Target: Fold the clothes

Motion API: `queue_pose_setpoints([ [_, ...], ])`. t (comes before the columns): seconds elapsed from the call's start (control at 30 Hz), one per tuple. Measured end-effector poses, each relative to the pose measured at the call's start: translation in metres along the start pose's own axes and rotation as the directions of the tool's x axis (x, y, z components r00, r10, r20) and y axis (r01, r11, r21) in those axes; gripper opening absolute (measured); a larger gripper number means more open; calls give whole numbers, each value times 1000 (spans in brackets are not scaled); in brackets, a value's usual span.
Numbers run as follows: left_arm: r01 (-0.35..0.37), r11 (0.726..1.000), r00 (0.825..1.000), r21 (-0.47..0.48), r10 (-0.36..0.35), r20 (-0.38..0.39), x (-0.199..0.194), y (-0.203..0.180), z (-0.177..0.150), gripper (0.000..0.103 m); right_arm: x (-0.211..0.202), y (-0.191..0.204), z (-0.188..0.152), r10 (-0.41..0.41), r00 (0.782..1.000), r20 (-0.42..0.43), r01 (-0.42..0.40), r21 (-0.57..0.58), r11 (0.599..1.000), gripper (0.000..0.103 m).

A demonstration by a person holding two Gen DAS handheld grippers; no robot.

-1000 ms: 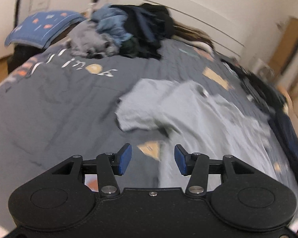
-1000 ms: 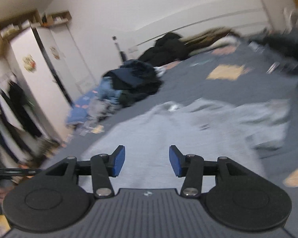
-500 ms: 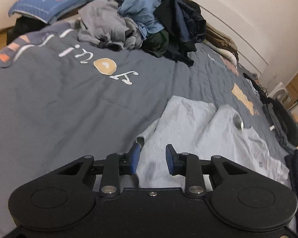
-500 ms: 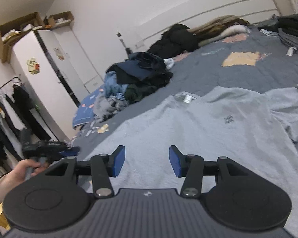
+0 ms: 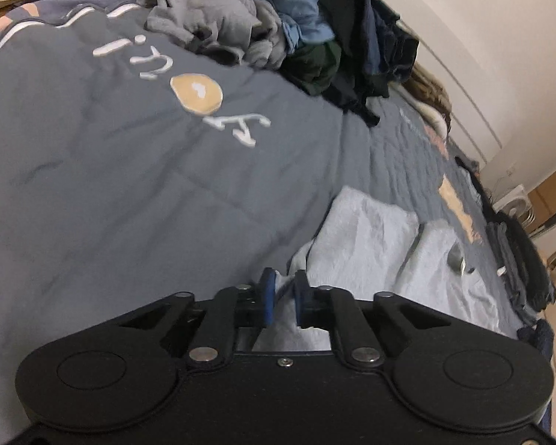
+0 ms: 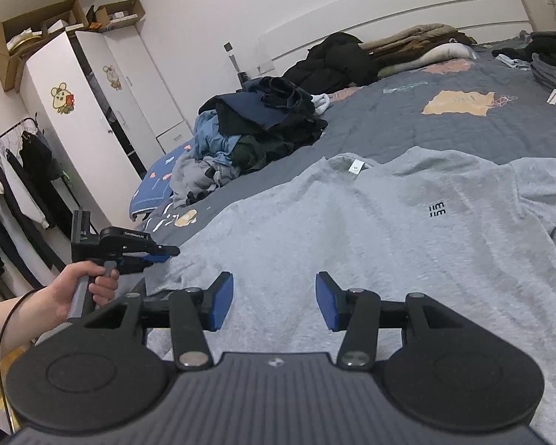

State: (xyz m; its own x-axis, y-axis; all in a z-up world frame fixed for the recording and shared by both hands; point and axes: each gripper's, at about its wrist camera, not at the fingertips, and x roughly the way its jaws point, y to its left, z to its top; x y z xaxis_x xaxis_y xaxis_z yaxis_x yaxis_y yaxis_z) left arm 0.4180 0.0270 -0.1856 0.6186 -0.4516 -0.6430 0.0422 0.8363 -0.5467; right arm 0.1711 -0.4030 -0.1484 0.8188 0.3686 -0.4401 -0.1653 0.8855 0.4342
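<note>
Since the earlier frame the left tool (image 5: 281, 289) has dropped down and in toward the grey t-shirt (image 6: 370, 230), and its jaws, which stood well apart then, are now clenched on a bunched bit of the shirt's edge, blue pads pressing the fabric from both sides. Right tool (image 6: 274, 302) has only crept forward a little.

Using the t-shirt as the landmark, biggest stuff first: the bed (image 5: 129, 193) with its dark grey quilt is under it, and the shirt lies spread out across the near part, collar and white tag toward the far side, small dark logo on the chest. Beyond the shirt's collar side sits a heap of unfolded clothes (image 6: 248, 137), blues, greys and blacks all tangled. Further back past that heap is a white wardrobe (image 6: 74, 122) with cartoon stickers.

At the shirt's left edge, the person's left hand (image 6: 81, 289) grips the handle of the left tool. Right tool hangs over the shirt's lower middle, released, jaws spread with nothing between them, just fabric underneath.
</note>
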Motion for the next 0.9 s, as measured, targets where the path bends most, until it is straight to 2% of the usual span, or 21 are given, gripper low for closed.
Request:
queue_pose_setpoints([
  [0.13, -18, 999, 995, 41, 14, 94, -21, -1, 25, 1, 4, -4, -2, -8, 1000, -15, 8, 22, 1000, 48],
  [0.3, -71, 995, 970, 67, 53, 238, -53, -6, 69, 0, 4, -2, -4, 1, 1000, -16, -1, 15, 1000, 48],
  [0.33, -105, 992, 963, 76, 82, 255, -54, -7, 76, 0, 4, -2, -4, 3, 1000, -16, -3, 13, 1000, 48],
  [0.43, -167, 985, 963, 51, 152, 224, -46, -2, 87, 2, 5, -1, -5, 4, 1000, -22, -4, 7, 1000, 48],
  [0.47, -178, 983, 967, 35, 169, 190, -43, 2, 87, 2, 6, -1, -6, 3, 1000, -26, -3, 5, 1000, 48],
  [0.5, -182, 983, 970, 33, 174, 171, -43, 4, 82, 3, 7, -1, -6, 2, 1000, -30, -2, 4, 1000, 48],
  [0.53, -174, 984, 972, 39, 165, 167, -45, 6, 73, 8, 7, -1, -6, 2, 1000, -31, -2, 3, 1000, 48],
  [0.57, -166, 985, 974, 44, 157, 162, -46, 7, 64, 24, 6, -1, -6, 2, 1000, -29, -2, 3, 1000, 48],
  [0.6, -157, 987, 978, 46, 148, 149, -47, 8, 53, 36, 6, -1, -5, 3, 1000, -27, -3, 3, 1000, 48],
  [0.63, -147, 988, 981, 48, 139, 139, -48, 9, 40, 55, 5, -1, -4, 3, 1000, -24, -3, 5, 1000, 48],
  [0.73, -93, 995, 990, 38, 88, 114, -51, 11, 0, 57, 3, -3, -2, -5, 1000, -15, 6, 21, 1000, 48],
  [0.8, -53, 999, 996, 0, 53, 73, -48, 12, -21, 57, 0, -3, -1, -11, 1000, -8, 11, 27, 1000, 48],
  [0.9, -35, 998, 999, -55, 37, 25, -38, 13, -39, 56, -3, -1, 1, -7, 1000, 6, 7, 31, 999, 48],
])
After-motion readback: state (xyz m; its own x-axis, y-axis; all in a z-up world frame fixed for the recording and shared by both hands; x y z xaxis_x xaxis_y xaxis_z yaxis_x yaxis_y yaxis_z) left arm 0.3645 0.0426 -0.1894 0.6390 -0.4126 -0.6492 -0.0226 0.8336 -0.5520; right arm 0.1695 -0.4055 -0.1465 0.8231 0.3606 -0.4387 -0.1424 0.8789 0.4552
